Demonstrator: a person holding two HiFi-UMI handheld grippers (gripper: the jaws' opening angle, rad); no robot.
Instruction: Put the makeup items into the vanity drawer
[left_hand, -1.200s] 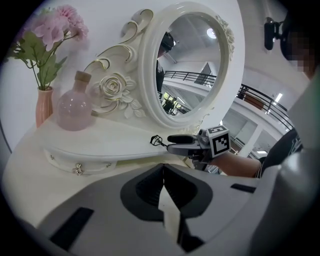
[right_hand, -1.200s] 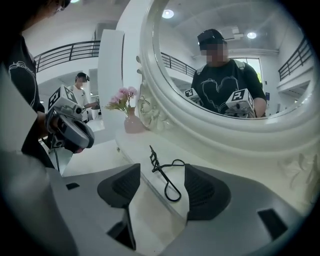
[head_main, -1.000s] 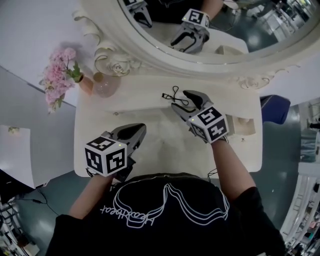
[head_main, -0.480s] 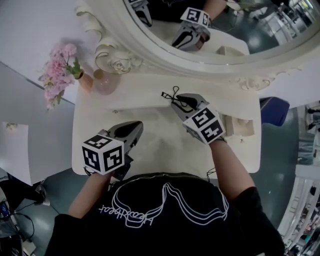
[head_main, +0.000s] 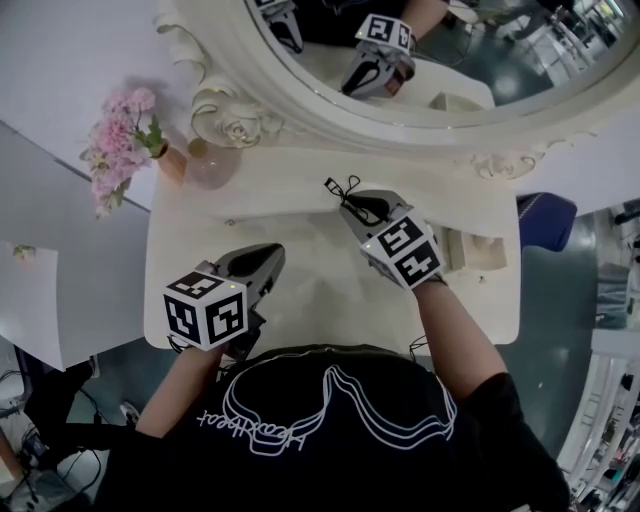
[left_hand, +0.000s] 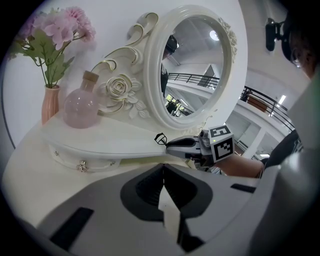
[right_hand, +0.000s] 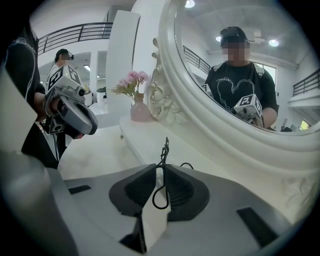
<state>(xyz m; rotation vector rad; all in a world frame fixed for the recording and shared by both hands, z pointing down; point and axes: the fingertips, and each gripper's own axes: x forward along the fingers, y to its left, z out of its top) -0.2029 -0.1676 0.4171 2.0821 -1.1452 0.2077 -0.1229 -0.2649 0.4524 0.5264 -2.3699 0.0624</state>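
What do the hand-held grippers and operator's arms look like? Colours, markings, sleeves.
Both the left hand-held gripper and the right hand-held gripper have light grey moulded shells with black ribbed pads inside the jaws. Each carries a white cube printed with black square markers: left cube, right cube. The person wears a black short-sleeved T-shirt with a white line print; forearms are bare.

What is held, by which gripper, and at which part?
The right gripper, jaws just closing, pinches the eyelash curler at mid-shaft, ahead of its finger loop. The left gripper holds nothing.
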